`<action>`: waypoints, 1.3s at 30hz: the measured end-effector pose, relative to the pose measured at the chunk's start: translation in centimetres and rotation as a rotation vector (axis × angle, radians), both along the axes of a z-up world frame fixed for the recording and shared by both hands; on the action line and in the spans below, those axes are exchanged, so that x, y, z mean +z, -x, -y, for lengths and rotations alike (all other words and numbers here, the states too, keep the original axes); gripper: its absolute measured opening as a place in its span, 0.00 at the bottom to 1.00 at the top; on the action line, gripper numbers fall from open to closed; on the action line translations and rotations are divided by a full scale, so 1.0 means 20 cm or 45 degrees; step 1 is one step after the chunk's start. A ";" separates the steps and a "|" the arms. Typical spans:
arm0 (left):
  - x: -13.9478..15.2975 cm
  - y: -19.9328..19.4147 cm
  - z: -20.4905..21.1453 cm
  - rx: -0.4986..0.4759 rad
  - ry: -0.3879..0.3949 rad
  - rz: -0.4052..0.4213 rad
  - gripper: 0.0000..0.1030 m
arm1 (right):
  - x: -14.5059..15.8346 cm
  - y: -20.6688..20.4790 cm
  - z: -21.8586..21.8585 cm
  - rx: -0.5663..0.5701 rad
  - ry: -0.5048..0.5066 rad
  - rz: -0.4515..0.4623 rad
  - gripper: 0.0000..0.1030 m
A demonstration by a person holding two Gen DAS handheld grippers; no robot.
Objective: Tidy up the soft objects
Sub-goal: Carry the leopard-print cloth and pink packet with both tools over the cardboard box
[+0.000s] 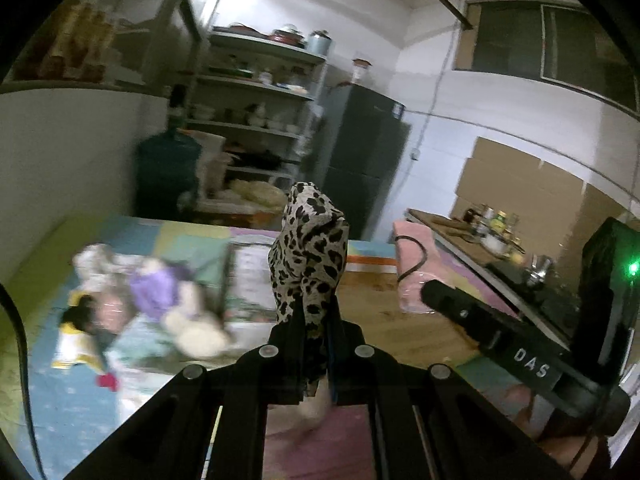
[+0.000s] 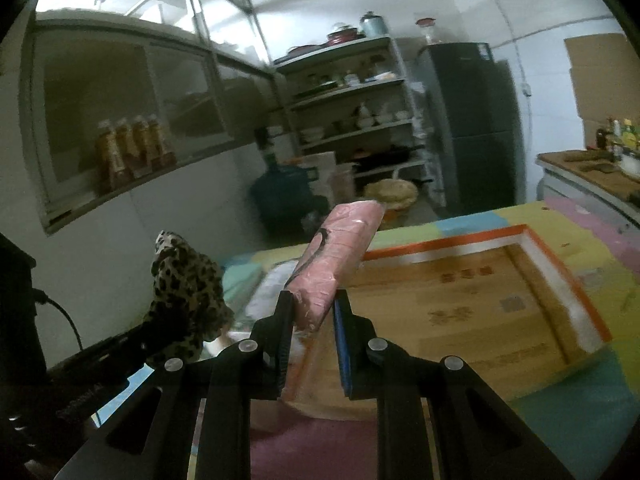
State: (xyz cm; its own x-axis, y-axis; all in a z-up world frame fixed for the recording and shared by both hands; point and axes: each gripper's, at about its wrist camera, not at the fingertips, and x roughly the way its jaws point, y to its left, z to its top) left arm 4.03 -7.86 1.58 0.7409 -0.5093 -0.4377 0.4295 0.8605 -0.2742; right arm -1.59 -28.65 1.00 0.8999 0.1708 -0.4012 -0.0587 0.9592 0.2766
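Note:
My left gripper (image 1: 311, 322) is shut on a leopard-print cloth (image 1: 310, 248), which stands up from the jaws above the play mat. In the right wrist view that cloth (image 2: 186, 284) shows at lower left. My right gripper (image 2: 314, 304) is shut on a pink wrapped soft bundle (image 2: 340, 252) with a dark cord across it; the same bundle (image 1: 414, 266) appears to the right in the left wrist view, held out over a shallow wooden box (image 2: 492, 304) with an orange and white rim. Several plush toys (image 1: 152, 292) lie blurred on the mat at left.
A colourful foam mat (image 2: 580, 412) covers the floor. Behind stand a metal shelf rack (image 2: 352, 108) with dishes, a dark fridge (image 2: 472, 120), a blue water jug (image 2: 282, 196) and a counter (image 2: 592, 172) with bottles at right. A glass-fronted wall cabinet (image 2: 120, 128) holds amber bottles.

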 end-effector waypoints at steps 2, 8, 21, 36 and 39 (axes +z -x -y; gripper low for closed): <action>0.00 -0.01 0.07 -0.029 0.006 -0.009 0.07 | -0.01 0.01 0.05 -0.021 0.000 -0.007 0.19; -0.01 -0.03 0.25 -0.105 0.032 -0.043 0.07 | -0.02 0.04 0.22 -0.078 0.019 -0.022 0.19; -0.17 -0.14 0.59 -0.134 -0.024 -0.154 0.06 | -0.18 0.02 0.53 -0.151 0.019 -0.151 0.19; -0.32 -0.25 0.78 -0.120 -0.109 -0.256 0.06 | -0.34 -0.10 0.68 -0.133 -0.065 -0.298 0.19; -0.33 -0.25 0.80 -0.123 -0.118 -0.266 0.06 | -0.34 -0.11 0.69 -0.129 -0.066 -0.307 0.19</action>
